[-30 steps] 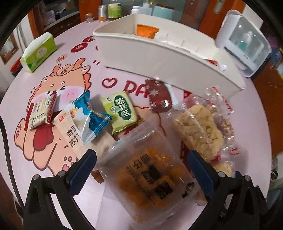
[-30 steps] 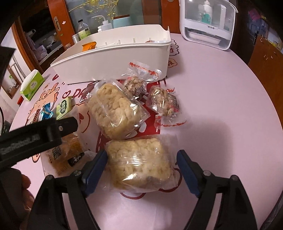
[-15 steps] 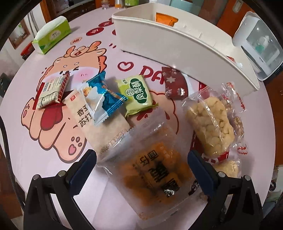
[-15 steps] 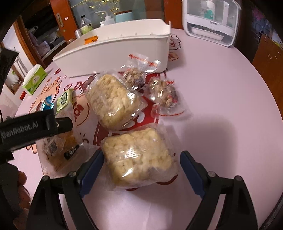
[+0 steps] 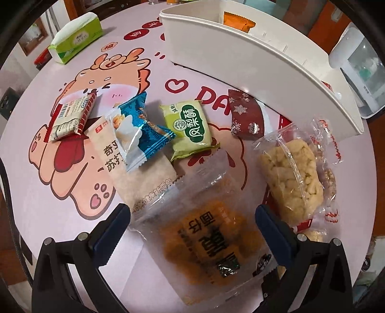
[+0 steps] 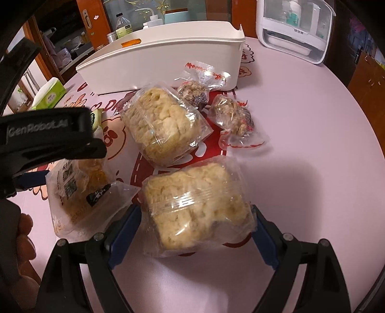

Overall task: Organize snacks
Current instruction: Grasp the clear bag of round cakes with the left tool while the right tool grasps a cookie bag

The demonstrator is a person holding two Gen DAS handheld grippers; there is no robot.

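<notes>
- Snacks lie loose on the pink table (image 6: 300, 149), all in front of the white bin (image 5: 240, 55); only an orange packet (image 5: 237, 21) shows inside it so far.
- Far left of the bin: red-edged biscuit bar (image 5: 71, 118), then blue wrapper (image 5: 138, 134) lying over a long beige cracker pack (image 5: 134, 173), then green pastry pack (image 5: 190, 128), then a dark red snowflake packet (image 5: 247, 115) touching the bin's front wall.
- My left gripper (image 5: 192, 226) points steeply down over the frosted pouch of orange snacks (image 5: 211, 238). Jaws spread, pouch between them, pads not pressing on it. Released.
- Right of that pouch: two clear bags of pale puffed-rice cake; the farther bag (image 6: 163, 125) is near the bin, the nearer bag (image 6: 197, 207) is well in front of it.
- My right gripper (image 6: 192, 231) straddles the nearer bag. Jaws have just been opening; the film brushes the pads but I judge no squeeze yet. Not clenched.
- Right again, near the bin's right end: two small nut-cluster bags (image 6: 237, 120).
- Advice to myself: settle lower so the pads meet the cake block, not just loose film; close gently, since the cake will likely crumble; centre each bag before lifting toward the bin.
</notes>
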